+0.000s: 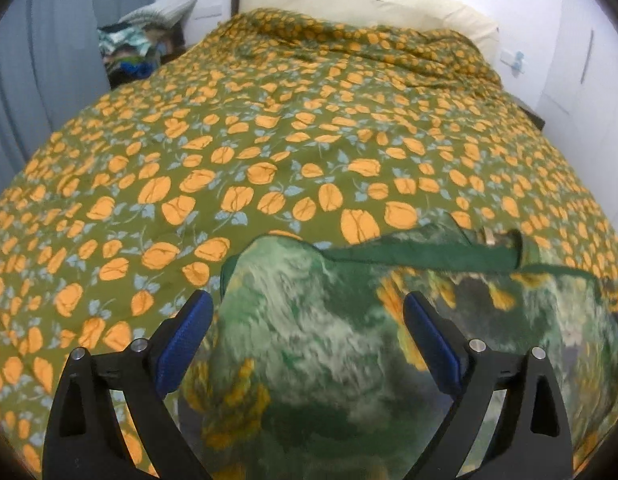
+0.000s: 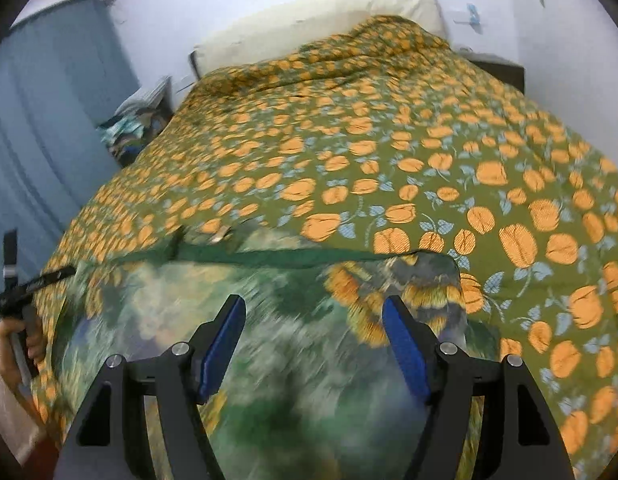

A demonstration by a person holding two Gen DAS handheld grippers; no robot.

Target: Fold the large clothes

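Green floral garment point(image 1: 329, 340) is spread on the bedspread point(image 1: 269, 140); both grippers point(image 1: 307, 320) point(image 2: 315, 328) are held open, empty; matching corners should be pinched evenly.

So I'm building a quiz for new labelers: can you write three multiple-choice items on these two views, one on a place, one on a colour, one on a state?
1. Where does the garment lie?
A. By the pillow
B. On the near part of the bed
C. On the floor

2. What colour is the garment's trim?
A. Dark green
B. Red
C. White

3. How does the left tool stand?
A. Shut on the garment
B. Shut on the quilt
C. Open, holding nothing

Answers:
1 B: the garment lies on the quilt just ahead of both tools, far from the pillow.
2 A: a dark green band runs along its far edge.
3 C: its blue pads stand wide apart over the cloth; the right tool stands open likewise.
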